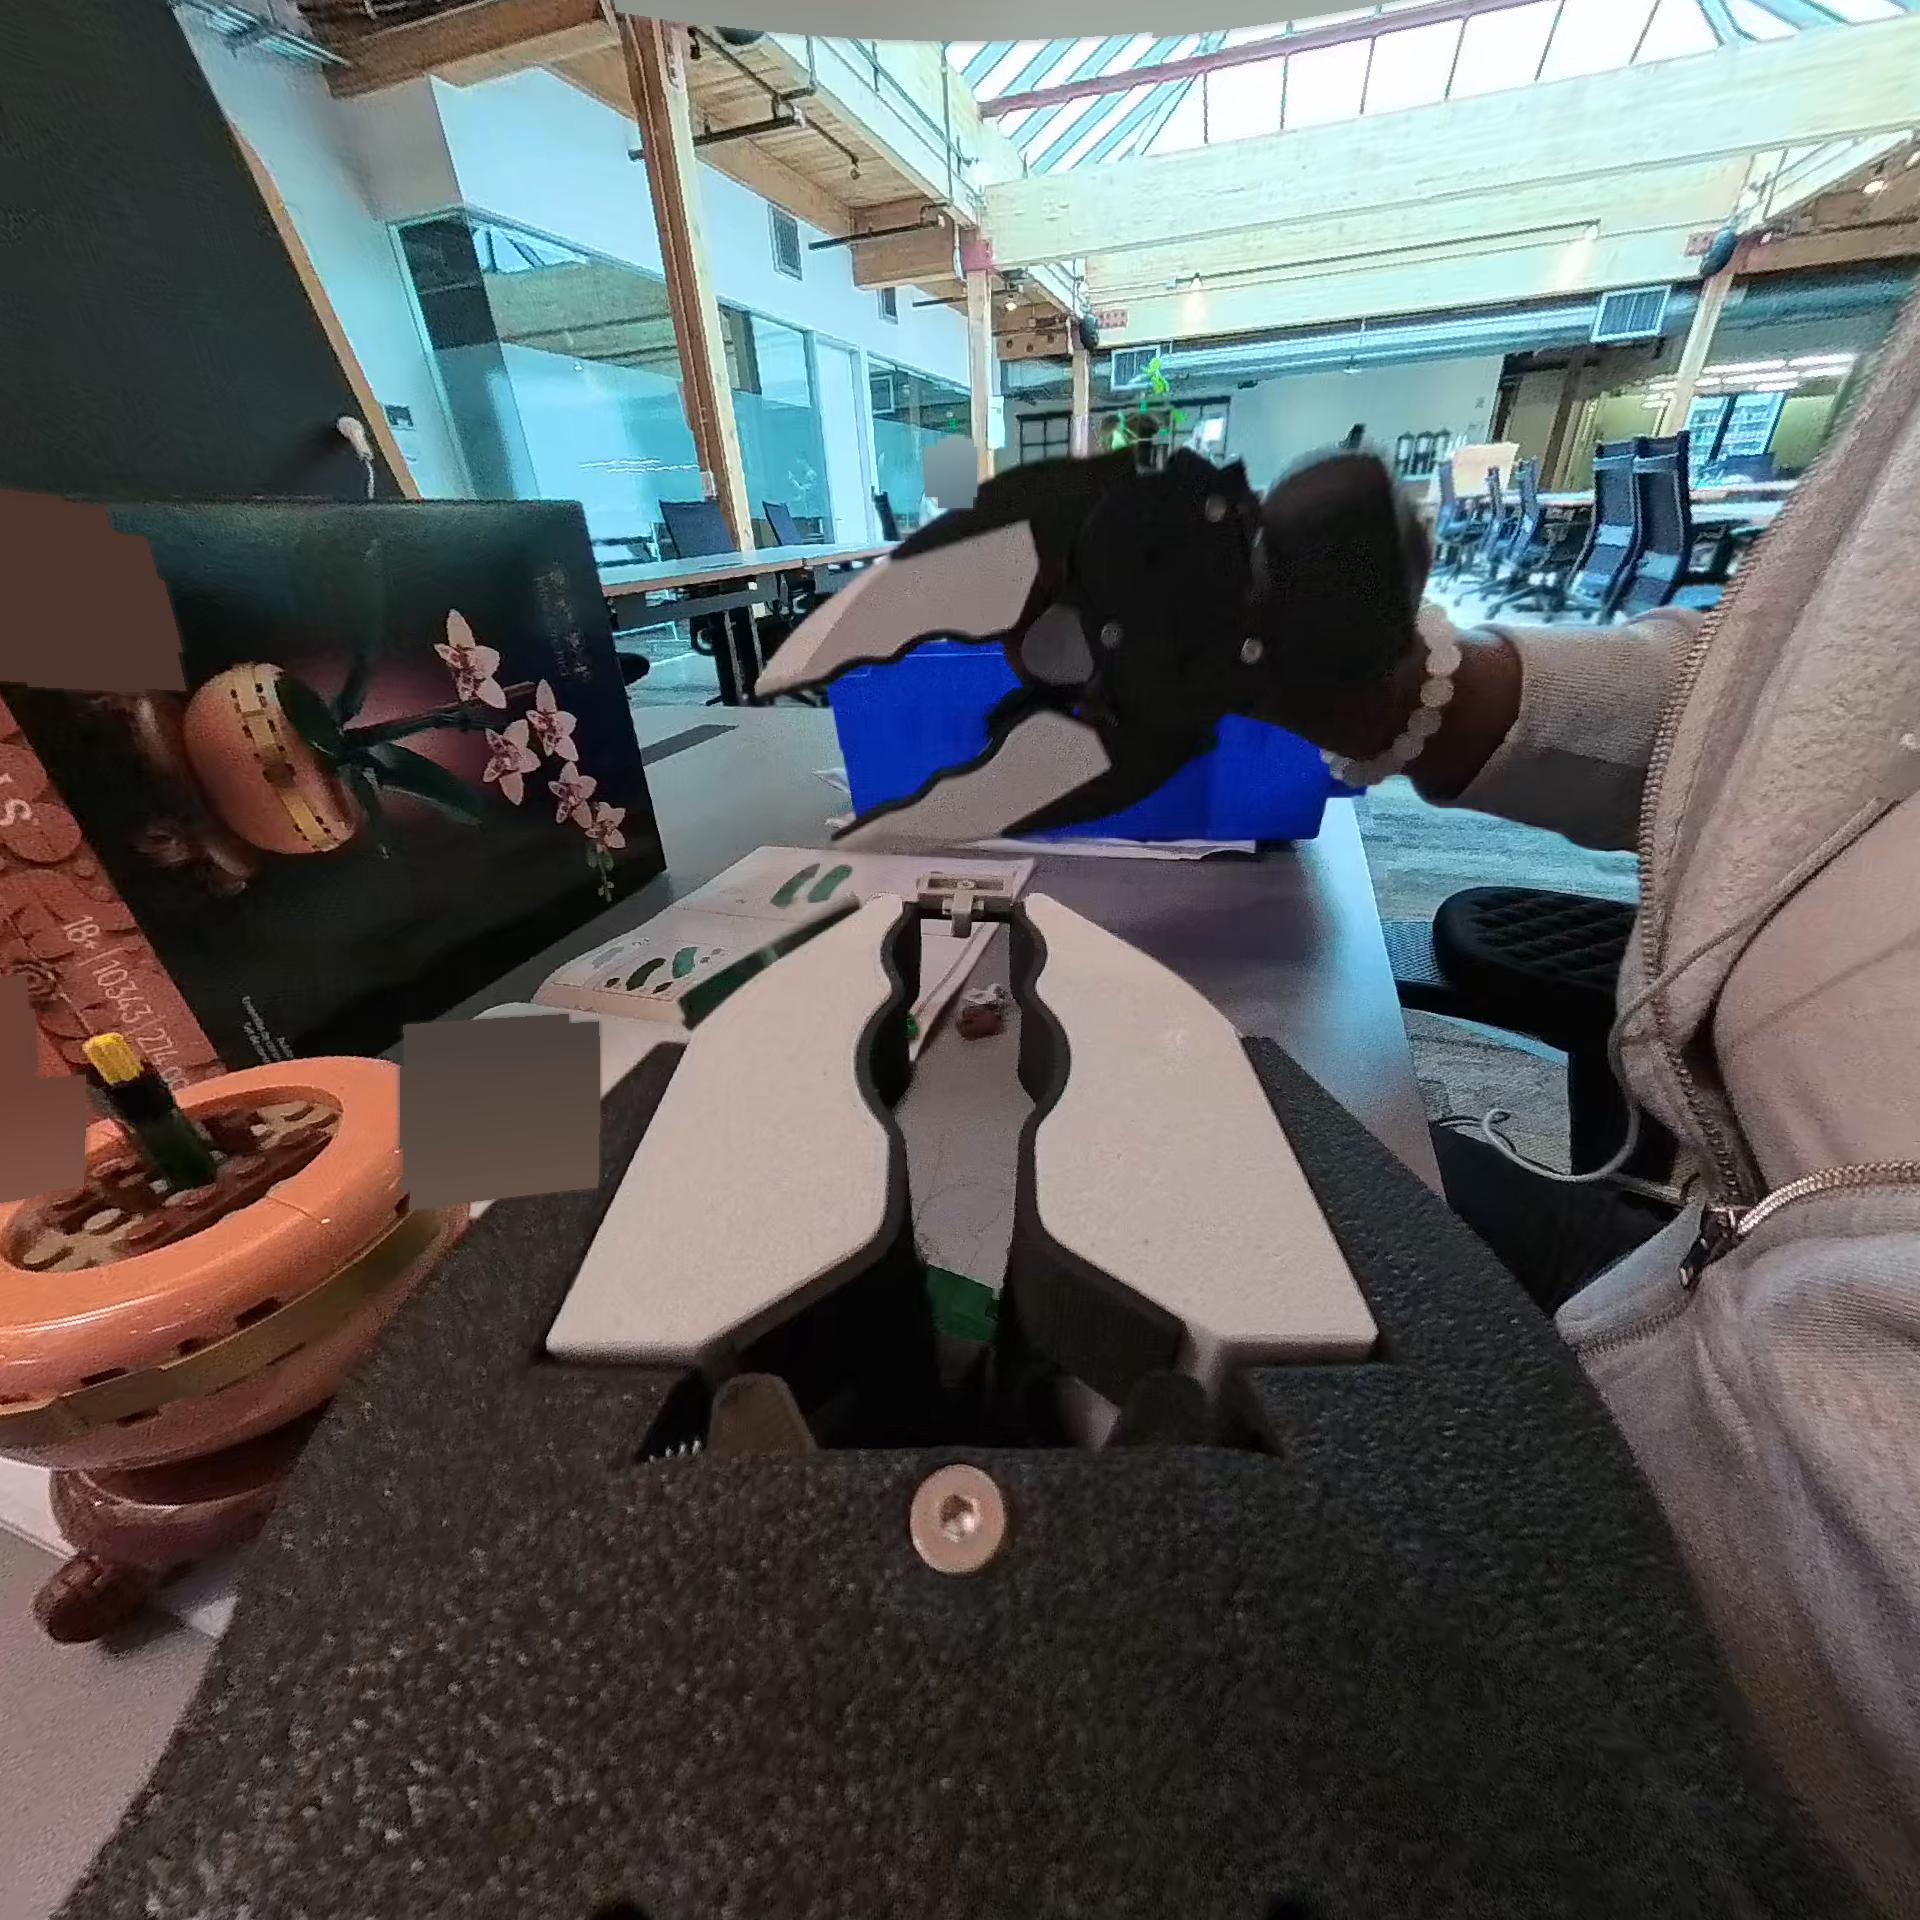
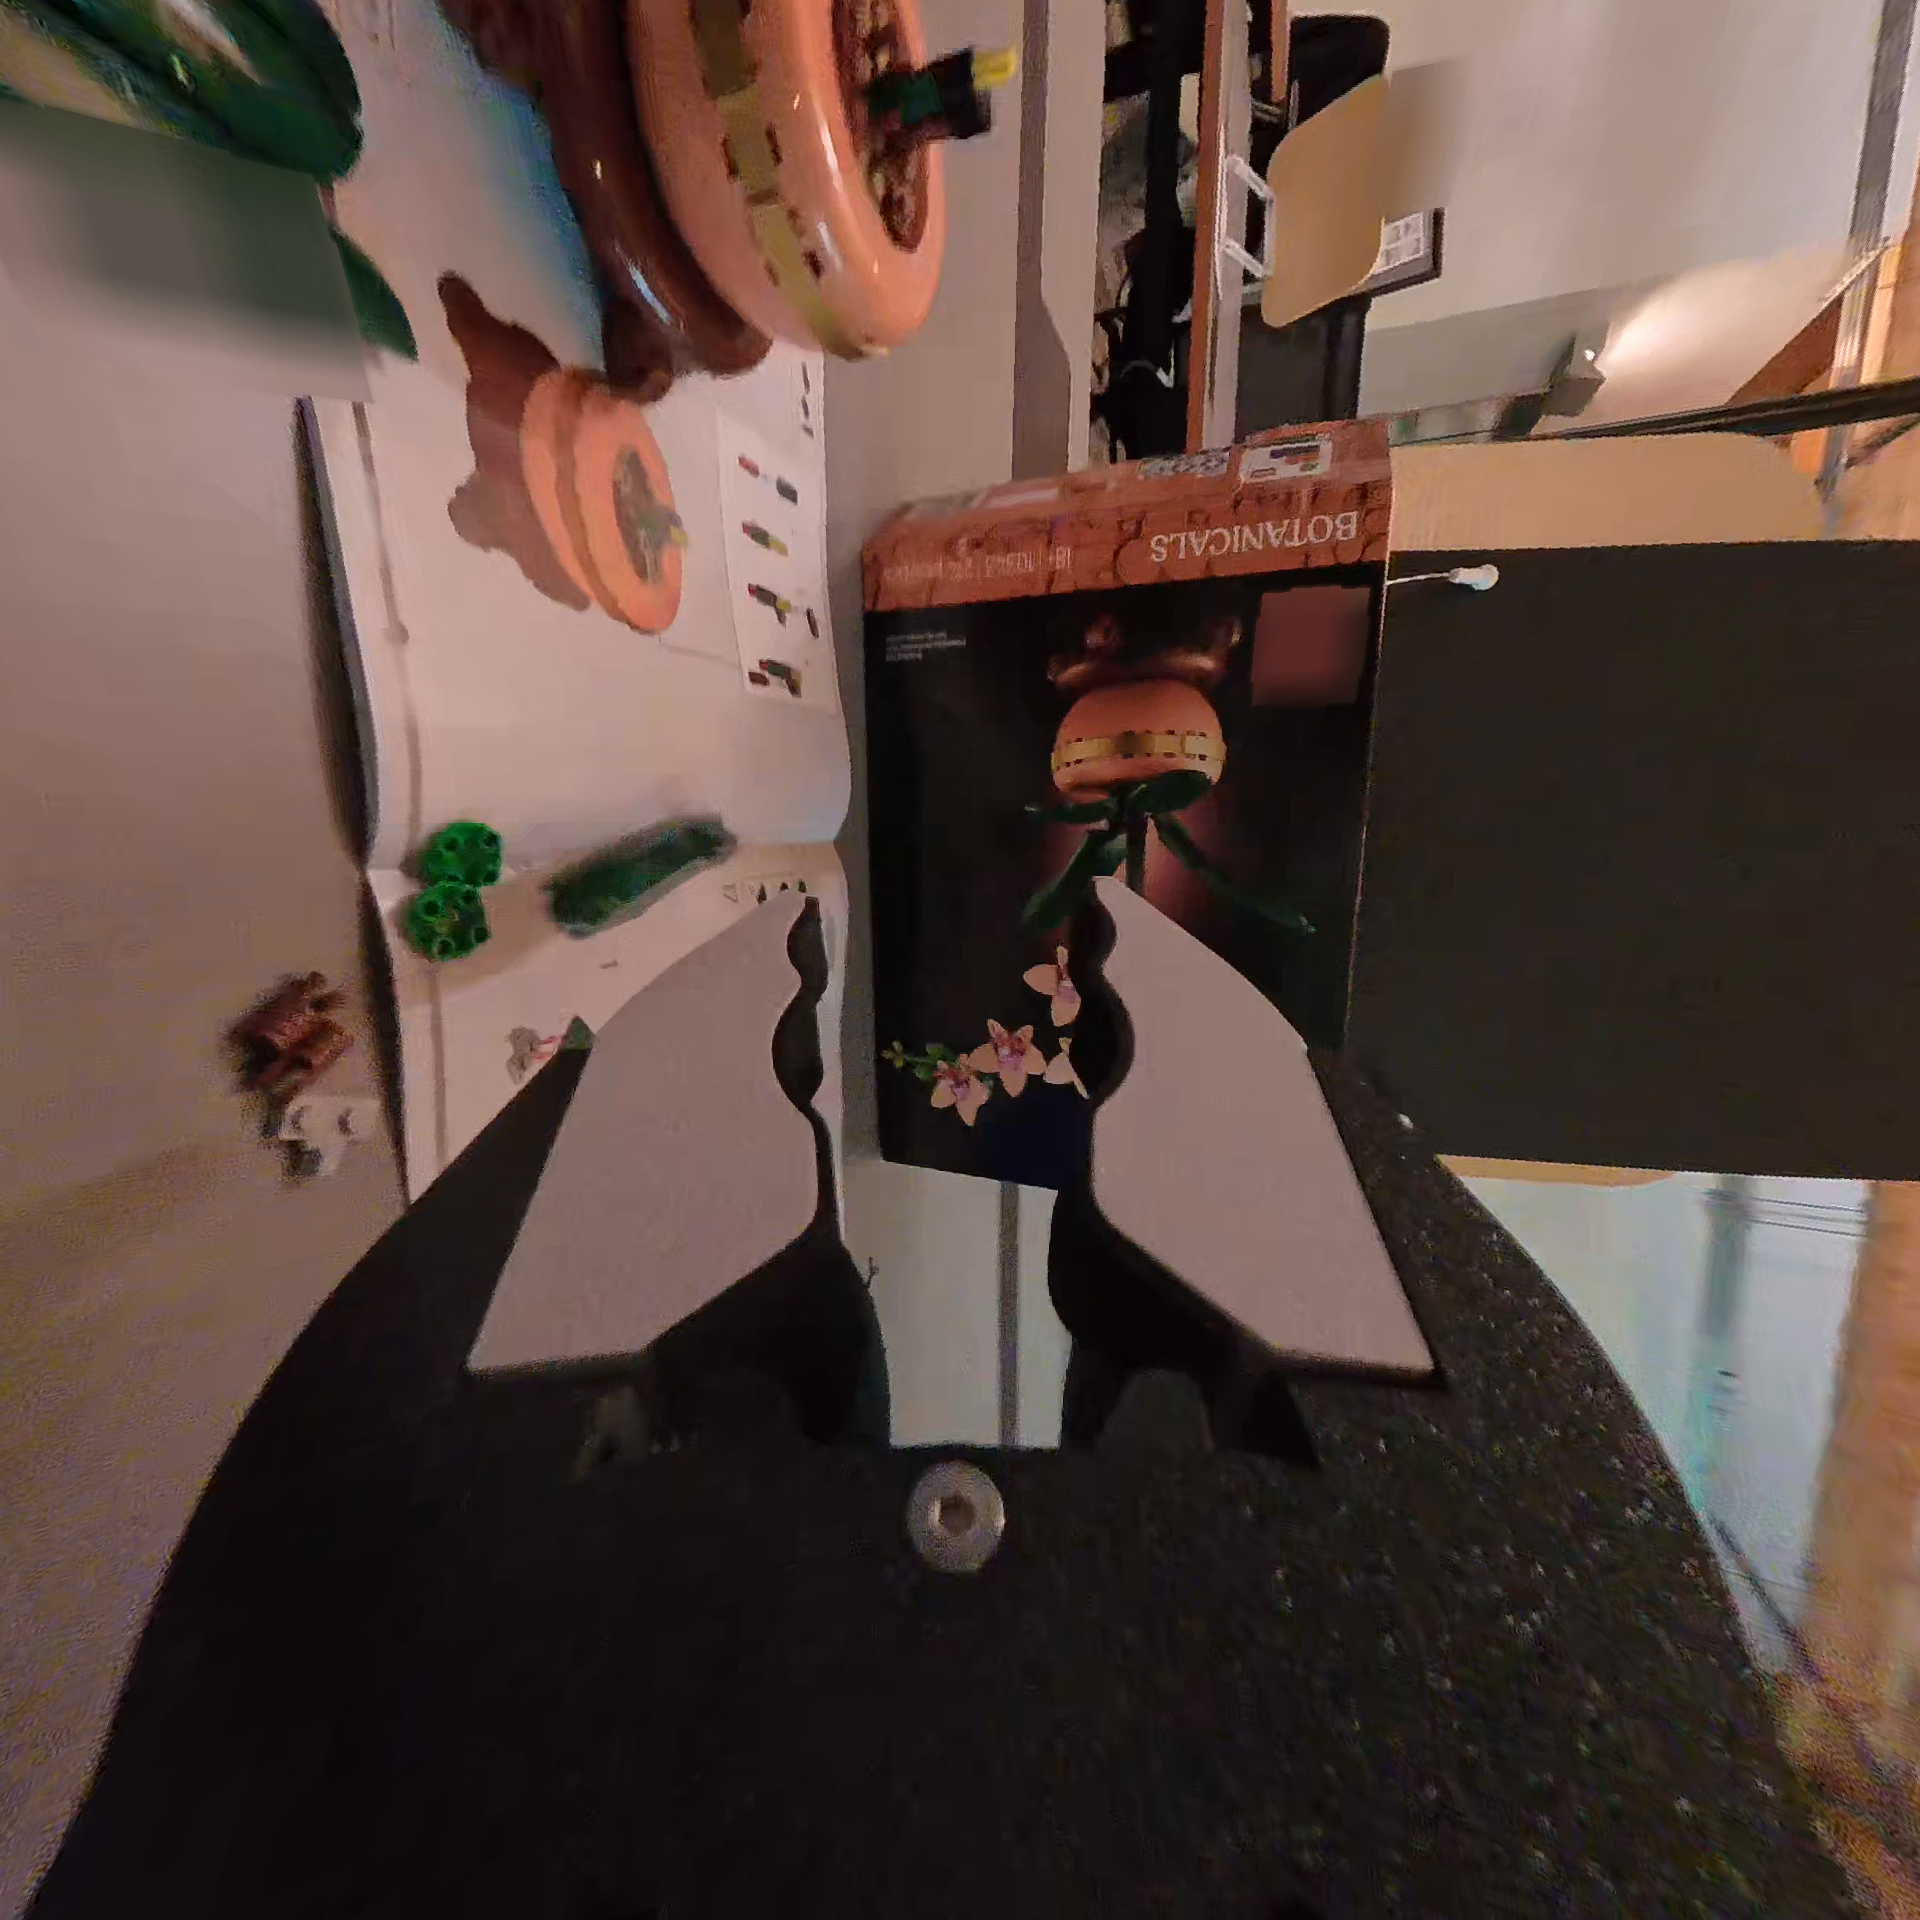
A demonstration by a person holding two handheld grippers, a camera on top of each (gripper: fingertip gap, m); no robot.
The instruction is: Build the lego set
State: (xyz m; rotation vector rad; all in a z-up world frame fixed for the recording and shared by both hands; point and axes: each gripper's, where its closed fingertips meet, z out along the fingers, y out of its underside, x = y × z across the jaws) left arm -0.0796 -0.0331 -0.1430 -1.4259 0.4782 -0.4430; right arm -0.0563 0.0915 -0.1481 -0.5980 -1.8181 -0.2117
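Left tool pinching grey piece, likely hinged

The left gripper has matt, smooth grey plastic fingers on a rough, pebbled black body with one bright metal screw. The salmon lego pot is glossy plastic. The set's box is smooth printed cardboard; the instruction booklet is paper. The sleeve looks like soft grey fleece.
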